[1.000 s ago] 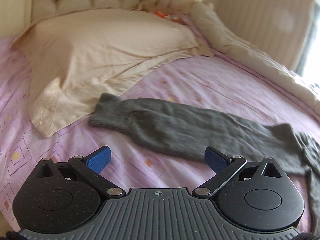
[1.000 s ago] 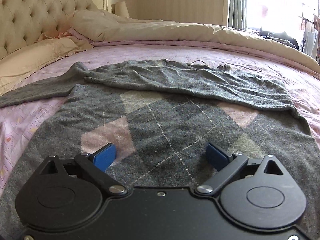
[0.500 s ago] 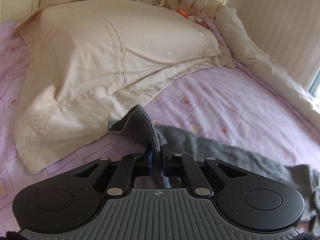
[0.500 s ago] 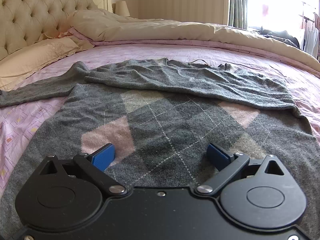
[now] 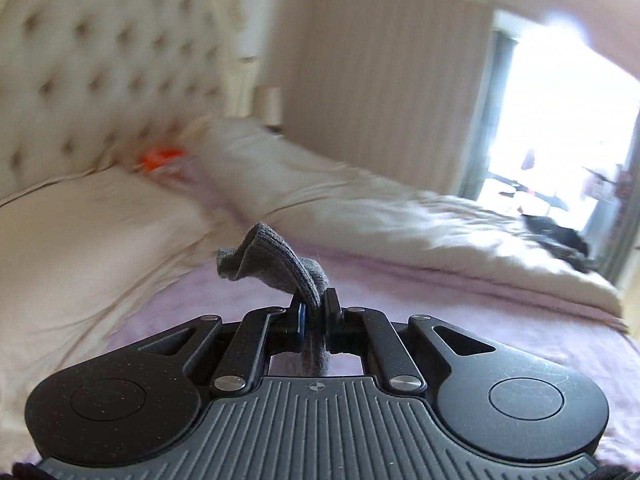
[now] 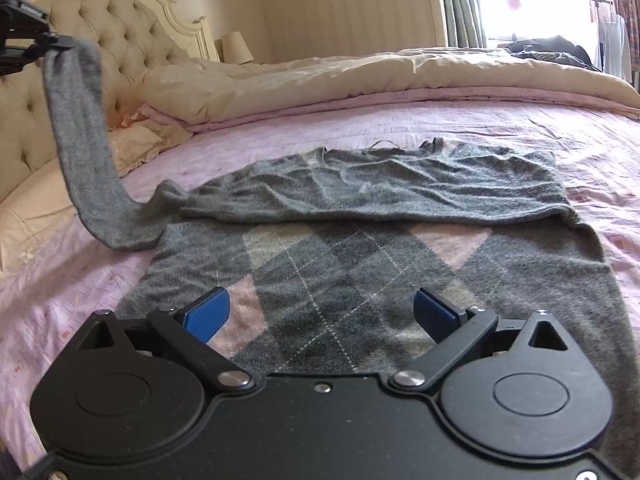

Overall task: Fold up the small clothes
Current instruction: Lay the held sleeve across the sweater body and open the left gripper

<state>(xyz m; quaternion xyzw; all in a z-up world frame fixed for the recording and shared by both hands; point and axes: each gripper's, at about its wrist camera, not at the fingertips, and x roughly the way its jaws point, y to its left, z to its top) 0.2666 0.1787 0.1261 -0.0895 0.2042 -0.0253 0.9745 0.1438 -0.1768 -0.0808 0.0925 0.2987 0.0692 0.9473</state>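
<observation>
A grey argyle sweater (image 6: pixel 360 256) lies flat on the pink bedsheet (image 6: pixel 440 128), its far part folded over. My left gripper (image 5: pixel 314 312) is shut on the cuff of the sweater's grey sleeve (image 5: pixel 276 260) and holds it high in the air. In the right wrist view the left gripper (image 6: pixel 52 46) is at the upper left, and the sleeve (image 6: pixel 84 152) hangs from it down to the sweater's left shoulder. My right gripper (image 6: pixel 320 314) is open and empty, low over the near hem of the sweater.
A cream pillow (image 5: pixel 80 248) and tufted headboard (image 5: pixel 100 80) stand at the left. A rolled beige duvet (image 6: pixel 360 76) runs along the far side of the bed. An orange item (image 5: pixel 158 158) lies by the headboard. A bright window (image 6: pixel 532 0) is at the right.
My left gripper closed on the sleeve cuff and lifted it up off the bed, swinging toward the room. My right gripper stayed open over the sweater hem.
</observation>
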